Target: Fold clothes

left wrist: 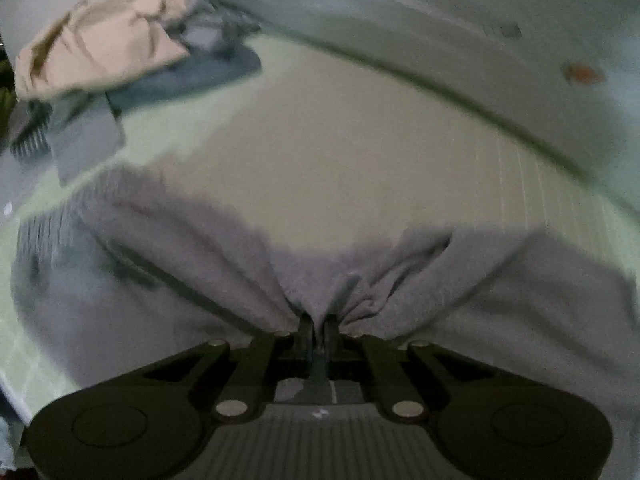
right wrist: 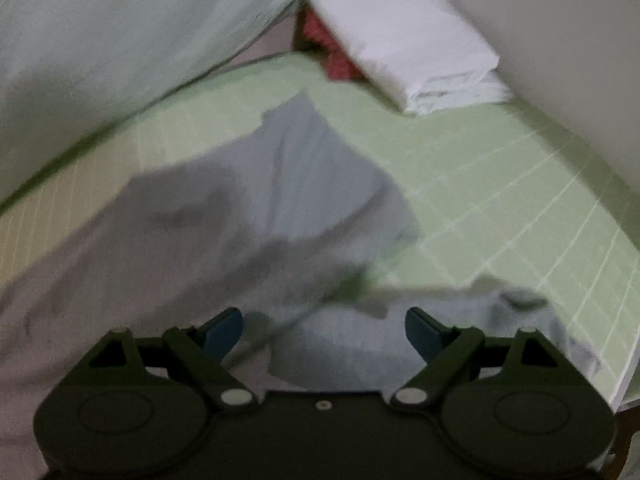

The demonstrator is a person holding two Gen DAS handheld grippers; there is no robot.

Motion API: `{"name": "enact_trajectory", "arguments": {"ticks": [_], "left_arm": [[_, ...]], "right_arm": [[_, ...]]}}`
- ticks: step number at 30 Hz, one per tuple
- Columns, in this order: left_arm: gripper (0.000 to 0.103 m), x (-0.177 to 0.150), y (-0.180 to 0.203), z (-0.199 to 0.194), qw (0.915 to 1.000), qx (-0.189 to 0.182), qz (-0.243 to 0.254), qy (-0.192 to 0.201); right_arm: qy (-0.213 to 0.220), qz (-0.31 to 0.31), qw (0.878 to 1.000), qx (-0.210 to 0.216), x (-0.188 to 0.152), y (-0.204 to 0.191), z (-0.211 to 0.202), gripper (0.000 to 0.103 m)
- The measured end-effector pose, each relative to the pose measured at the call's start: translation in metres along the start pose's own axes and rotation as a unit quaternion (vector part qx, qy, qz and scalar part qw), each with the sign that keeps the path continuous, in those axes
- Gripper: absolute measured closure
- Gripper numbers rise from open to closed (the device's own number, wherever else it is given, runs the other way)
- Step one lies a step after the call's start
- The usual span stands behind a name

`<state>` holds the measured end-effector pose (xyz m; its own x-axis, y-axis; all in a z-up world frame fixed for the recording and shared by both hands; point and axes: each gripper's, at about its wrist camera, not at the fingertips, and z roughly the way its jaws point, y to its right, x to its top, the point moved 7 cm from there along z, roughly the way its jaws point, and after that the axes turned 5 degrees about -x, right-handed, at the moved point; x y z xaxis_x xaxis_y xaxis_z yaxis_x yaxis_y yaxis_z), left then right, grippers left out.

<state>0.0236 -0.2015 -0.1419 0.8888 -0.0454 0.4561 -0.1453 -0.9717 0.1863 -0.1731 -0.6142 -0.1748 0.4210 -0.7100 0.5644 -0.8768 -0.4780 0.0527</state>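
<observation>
- On the pale green gridded bed sheet (right wrist: pixel 500 184): one grey garment (left wrist: pixel 160 280) is lying spread out, showing in both wrist views; its long axis is running across the left wrist view from side to side, and in the right wrist view it is stretching away from the camera toward a tapering end (right wrist: pixel 296 120).
- Left gripper (left wrist: pixel 319 326): its jaws are pressing together on a bunched fold of the grey garment, with creases fanning out from the pinch.
- Right gripper (right wrist: pixel 324 330): its two blue-padded fingers (right wrist: pixel 224 330) are standing wide apart above the garment, clamping nothing.
- Far left of the left wrist view: one crumpled beige garment (left wrist: pixel 104 40) is resting on darker blue-grey clothes (left wrist: pixel 192 76); how many pieces are in that heap cannot be told.
- Far end of the bed, right wrist view: one folded white stack (right wrist: pixel 408 40) is sitting on the sheet, with something red (right wrist: pixel 320 40) showing behind it.
- Writing, brands, labels: none is reading legibly; both views are blurring.
</observation>
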Motion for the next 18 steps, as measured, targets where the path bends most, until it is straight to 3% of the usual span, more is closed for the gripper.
{"name": "enact_trajectory", "arguments": {"ticks": [3, 6, 7, 12, 15, 18], "left_arm": [[0.100, -0.034, -0.009, 0.012, 0.9978, -0.020, -0.019, -0.060], [0.099, -0.040, -0.021, 0.007, 0.9974, -0.027, -0.027, -0.061], [0.099, -0.035, -0.024, 0.001, 0.9977, -0.034, -0.029, -0.052], [0.076, 0.005, -0.046, -0.031, 0.9982, -0.050, -0.031, 0.012], [0.065, 0.045, -0.065, -0.045, 0.9978, -0.031, -0.020, 0.055], [0.053, 0.077, -0.081, -0.042, 0.9975, 0.006, -0.004, 0.070]], "right_arm": [[-0.012, -0.020, 1.000, 0.012, -0.014, -0.005, -0.002, 0.014], [-0.012, -0.035, 0.999, 0.019, -0.020, -0.010, -0.006, 0.014], [-0.011, -0.037, 0.999, 0.020, -0.021, -0.012, -0.008, 0.014], [-0.003, -0.042, 0.999, 0.021, -0.030, -0.023, -0.020, 0.014], [-0.001, -0.037, 0.999, 0.015, -0.036, -0.030, -0.028, 0.014], [0.003, -0.029, 1.000, 0.007, -0.044, -0.036, -0.037, 0.014]]}}
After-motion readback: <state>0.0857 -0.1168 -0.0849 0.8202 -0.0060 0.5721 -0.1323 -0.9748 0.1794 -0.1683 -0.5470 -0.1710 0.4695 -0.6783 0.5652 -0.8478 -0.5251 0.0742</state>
